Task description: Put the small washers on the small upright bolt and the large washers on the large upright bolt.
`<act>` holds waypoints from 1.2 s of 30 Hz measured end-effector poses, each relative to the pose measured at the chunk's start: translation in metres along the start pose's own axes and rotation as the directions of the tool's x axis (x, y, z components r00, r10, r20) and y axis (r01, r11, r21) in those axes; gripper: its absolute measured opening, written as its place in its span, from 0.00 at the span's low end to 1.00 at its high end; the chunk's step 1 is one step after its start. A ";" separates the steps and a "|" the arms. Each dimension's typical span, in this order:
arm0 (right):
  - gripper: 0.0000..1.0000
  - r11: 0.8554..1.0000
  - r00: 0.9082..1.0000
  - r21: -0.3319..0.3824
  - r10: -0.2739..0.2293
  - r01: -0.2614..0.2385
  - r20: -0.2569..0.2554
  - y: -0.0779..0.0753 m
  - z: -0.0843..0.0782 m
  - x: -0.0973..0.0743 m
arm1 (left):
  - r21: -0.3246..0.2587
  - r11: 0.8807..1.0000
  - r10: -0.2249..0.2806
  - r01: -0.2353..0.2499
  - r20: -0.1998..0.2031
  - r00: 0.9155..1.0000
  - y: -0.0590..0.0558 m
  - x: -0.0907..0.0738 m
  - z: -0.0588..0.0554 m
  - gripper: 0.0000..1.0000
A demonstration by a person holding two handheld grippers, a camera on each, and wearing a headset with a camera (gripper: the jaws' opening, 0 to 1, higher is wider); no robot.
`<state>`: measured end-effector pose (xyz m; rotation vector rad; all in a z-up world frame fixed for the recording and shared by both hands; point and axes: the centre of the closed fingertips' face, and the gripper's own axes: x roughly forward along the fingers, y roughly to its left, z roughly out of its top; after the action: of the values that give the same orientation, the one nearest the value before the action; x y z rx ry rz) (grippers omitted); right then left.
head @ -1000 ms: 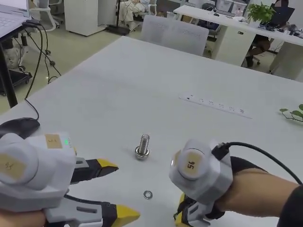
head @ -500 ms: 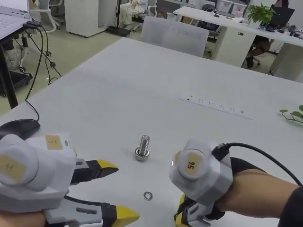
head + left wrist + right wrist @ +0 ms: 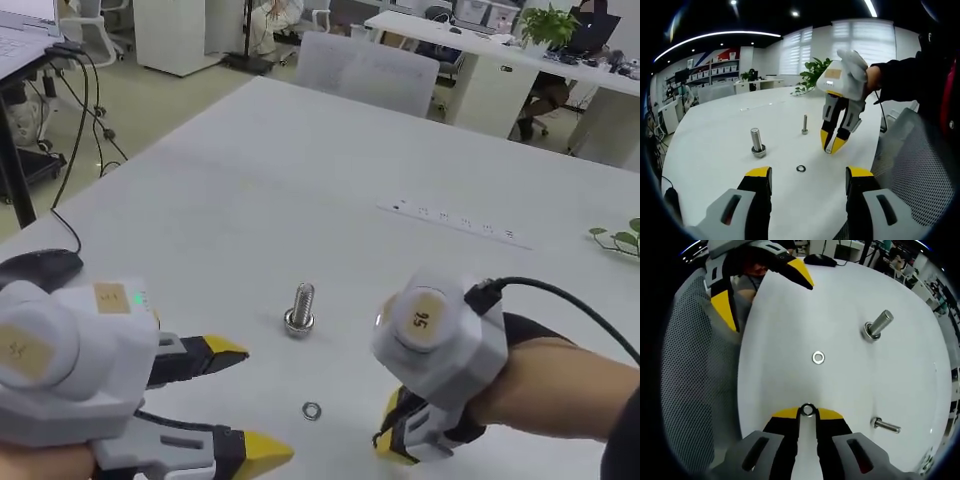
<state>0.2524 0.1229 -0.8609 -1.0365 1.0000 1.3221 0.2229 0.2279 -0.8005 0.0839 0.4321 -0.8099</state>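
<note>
Right gripper view: right claw [image 3: 807,412] pinches a small silver ring washer [image 3: 808,409] at its tips; a second washer [image 3: 818,358] lies flat on the white bench [image 3: 880,390] before the wide-open, empty left claw [image 3: 810,173].

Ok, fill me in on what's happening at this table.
A person holds a gripper in each hand over a white table, sorting washers onto two upright bolts. The right gripper is shut on a washer pinched at its tips. The left gripper hangs open and empty near the table's edge. One loose washer lies flat on the table between them. The large bolt and the small bolt stand farther out; the held washer is on neither yet.
</note>
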 end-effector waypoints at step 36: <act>0.13 0.983 0.987 0.091 -0.162 0.159 0.017 -0.073 -0.021 -0.075 | -0.002 1.000 -0.004 0.004 -0.002 1.000 0.000 0.006 0.003 0.58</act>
<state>0.3248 0.0843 -0.7926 -1.0092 0.9289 1.1459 0.2277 0.2232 -0.8006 0.0819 0.4350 -0.8130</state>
